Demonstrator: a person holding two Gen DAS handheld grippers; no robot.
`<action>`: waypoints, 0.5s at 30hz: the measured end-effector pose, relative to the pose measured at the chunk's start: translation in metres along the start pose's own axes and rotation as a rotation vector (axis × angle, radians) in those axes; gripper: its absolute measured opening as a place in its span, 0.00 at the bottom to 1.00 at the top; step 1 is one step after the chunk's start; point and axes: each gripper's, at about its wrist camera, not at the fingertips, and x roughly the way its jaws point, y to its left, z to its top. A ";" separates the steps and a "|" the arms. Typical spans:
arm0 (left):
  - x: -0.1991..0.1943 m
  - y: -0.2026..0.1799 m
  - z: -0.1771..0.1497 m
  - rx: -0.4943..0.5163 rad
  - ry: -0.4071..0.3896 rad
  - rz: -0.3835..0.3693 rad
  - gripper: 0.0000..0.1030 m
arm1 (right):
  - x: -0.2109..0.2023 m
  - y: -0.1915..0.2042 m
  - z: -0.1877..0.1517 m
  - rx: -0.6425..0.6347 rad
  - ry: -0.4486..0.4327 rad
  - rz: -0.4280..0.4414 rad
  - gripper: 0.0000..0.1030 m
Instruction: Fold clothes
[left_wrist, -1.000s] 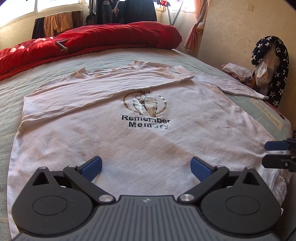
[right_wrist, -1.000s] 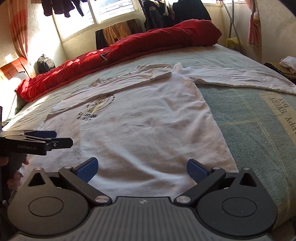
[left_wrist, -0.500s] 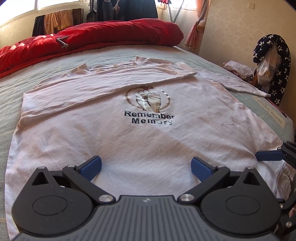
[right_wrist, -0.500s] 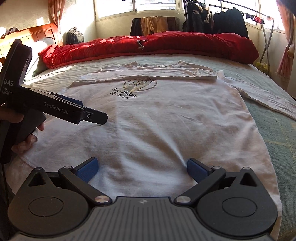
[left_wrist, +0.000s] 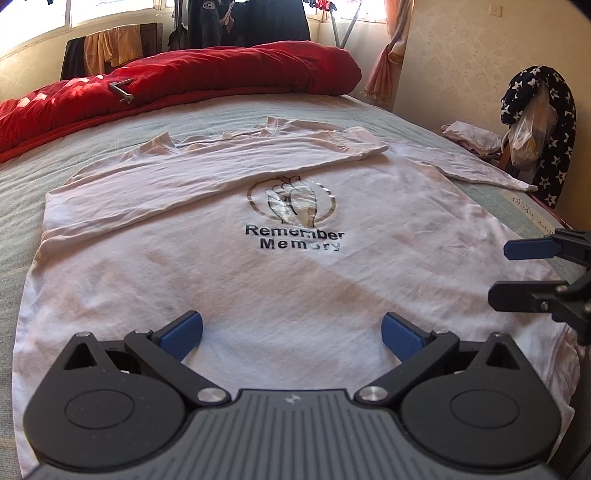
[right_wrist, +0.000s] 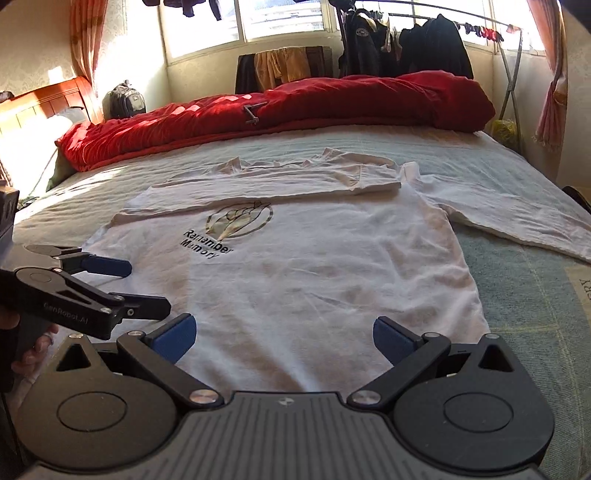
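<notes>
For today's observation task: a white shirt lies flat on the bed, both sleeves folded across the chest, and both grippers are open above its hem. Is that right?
Not quite. Only one sleeve is folded across the shirt; the other sleeve lies stretched out on the bed, as the right wrist view shows. The left gripper and right gripper are open above the hem.

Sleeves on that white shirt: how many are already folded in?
1. One sleeve lies folded across the chest of the white shirt; the other sleeve is spread out on the bed.
</notes>
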 end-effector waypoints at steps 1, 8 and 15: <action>0.001 0.001 0.000 -0.002 0.002 -0.001 0.99 | 0.004 -0.005 -0.003 0.017 0.011 0.005 1.00; 0.003 0.002 0.000 0.000 0.013 -0.007 0.99 | -0.006 -0.016 -0.021 0.012 -0.004 0.002 1.00; -0.001 0.000 0.001 -0.003 -0.019 0.001 0.99 | -0.024 -0.050 -0.003 0.205 -0.061 0.035 1.00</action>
